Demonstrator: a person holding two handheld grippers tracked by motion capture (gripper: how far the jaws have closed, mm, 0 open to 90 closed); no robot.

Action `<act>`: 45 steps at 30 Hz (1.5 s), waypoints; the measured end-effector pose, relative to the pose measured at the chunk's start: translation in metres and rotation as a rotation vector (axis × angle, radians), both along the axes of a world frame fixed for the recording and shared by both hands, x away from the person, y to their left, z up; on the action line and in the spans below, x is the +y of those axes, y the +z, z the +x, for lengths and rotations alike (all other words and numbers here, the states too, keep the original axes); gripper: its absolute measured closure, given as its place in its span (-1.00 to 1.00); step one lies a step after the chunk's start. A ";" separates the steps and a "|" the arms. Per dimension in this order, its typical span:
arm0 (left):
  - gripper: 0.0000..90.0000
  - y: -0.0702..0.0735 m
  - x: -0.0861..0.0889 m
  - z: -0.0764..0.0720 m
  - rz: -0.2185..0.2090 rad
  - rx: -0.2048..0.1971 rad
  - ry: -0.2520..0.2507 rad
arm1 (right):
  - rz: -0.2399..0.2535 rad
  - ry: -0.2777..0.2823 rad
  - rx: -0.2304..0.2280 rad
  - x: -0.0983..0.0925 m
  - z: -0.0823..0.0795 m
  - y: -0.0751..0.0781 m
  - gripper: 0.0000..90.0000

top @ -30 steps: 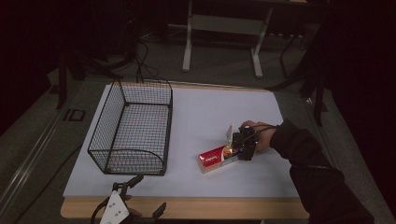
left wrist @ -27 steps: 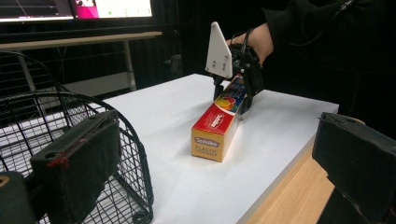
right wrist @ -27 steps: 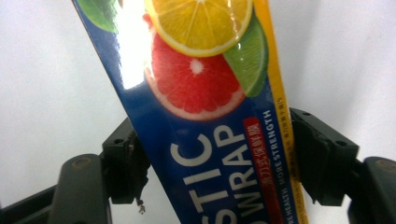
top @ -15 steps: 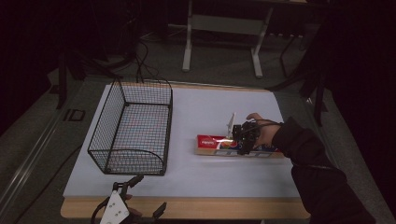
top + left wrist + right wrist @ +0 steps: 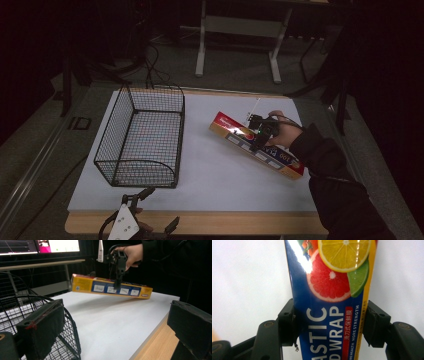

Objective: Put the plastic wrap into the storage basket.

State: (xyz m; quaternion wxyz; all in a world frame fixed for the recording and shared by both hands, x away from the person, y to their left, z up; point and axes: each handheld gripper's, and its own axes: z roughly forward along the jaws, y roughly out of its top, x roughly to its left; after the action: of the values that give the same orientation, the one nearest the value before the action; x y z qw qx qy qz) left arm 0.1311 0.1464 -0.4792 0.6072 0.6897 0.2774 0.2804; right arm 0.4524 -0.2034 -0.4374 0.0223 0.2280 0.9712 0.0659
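A white bench top (image 5: 210, 170) sits in a dark room, seen from above. On its left half stands an empty black wire basket (image 5: 142, 135), its long sides running from the near edge toward the far edge. At the near edge, just in front of the basket, the left gripper (image 5: 145, 220) hovers with its jaws wide apart and nothing between them; in the left gripper view the two black pads frame the basket's rim and the open bench beyond.

On the right half, the right gripper (image 5: 259, 136) is clamped across a long, narrow box (image 5: 240, 135), gripping it near the middle of its length. The box hangs clear of the bench, slanting from the far centre toward the right edge, with one end slightly lower. A hand (image 5: 283, 131) in a dark sleeve holds the gripper from the right edge.

The box is a carton of plastic wrap: dark blue and red top printed with sliced orange, grapefruit and lime, white lettering, and a yellow side bearing a row of small white panels. Its surface is glossy and catches the light.

The risk here looks like slipping or swinging. The jaws pinch only the smooth narrow sides, so a long box could pivot in the grip, tip an end down, and catch the basket's rim or drop to the bench.
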 end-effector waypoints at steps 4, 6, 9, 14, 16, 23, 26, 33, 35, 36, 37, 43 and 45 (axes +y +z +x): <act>-0.96 0.000 0.000 0.000 0.002 -0.001 -0.005 | 0.046 -0.049 -0.045 -0.003 0.006 -0.012 -0.12; -0.96 0.000 -0.001 0.000 0.004 0.000 -0.006 | 0.060 -0.068 -0.072 -0.004 0.008 -0.019 -0.12; -0.96 0.000 -0.001 0.000 0.005 -0.003 -0.009 | 0.069 -0.083 -0.092 -0.004 0.010 -0.027 -0.12; -0.96 0.000 -0.002 0.000 0.004 -0.002 -0.012 | 0.070 -0.096 -0.102 -0.003 0.012 -0.036 -0.12; -0.96 0.000 -0.002 0.000 0.004 -0.002 -0.014 | 0.076 -0.101 -0.107 -0.003 0.013 -0.040 -0.12; -0.96 0.000 -0.004 0.001 0.010 -0.002 -0.024 | 0.087 -0.116 -0.094 -0.005 0.015 -0.046 -0.13; -0.96 0.000 -0.004 0.001 0.011 -0.001 -0.025 | 0.079 -0.115 -0.091 -0.004 0.015 -0.046 -0.14; -0.96 0.000 -0.007 0.001 0.006 0.009 -0.042 | 0.067 -0.129 -0.067 -0.004 0.017 -0.044 -0.19; -0.96 -0.001 -0.009 0.001 0.007 0.013 -0.049 | 0.079 -0.141 -0.065 -0.006 0.017 -0.038 -0.34; -0.96 -0.001 -0.009 0.001 0.007 0.013 -0.049 | 0.079 -0.141 -0.065 -0.006 0.017 -0.038 -0.34; -0.96 -0.001 -0.010 0.002 0.008 0.015 -0.055 | 0.082 -0.148 -0.062 -0.008 0.017 -0.034 -0.51; -0.96 0.000 -0.013 0.003 0.012 0.012 -0.072 | 0.073 -0.148 -0.030 -0.011 0.014 -0.025 -0.77; -0.96 0.000 -0.014 0.004 0.006 0.010 -0.078 | 0.056 -0.152 -0.025 -0.012 0.015 -0.025 -0.76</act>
State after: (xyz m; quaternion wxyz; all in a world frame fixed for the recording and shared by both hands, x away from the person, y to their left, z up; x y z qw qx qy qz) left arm 0.1351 0.1329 -0.4793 0.6140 0.7033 0.2527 0.2539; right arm 0.4669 -0.2157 -0.4627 0.0331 0.3009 0.9484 0.0942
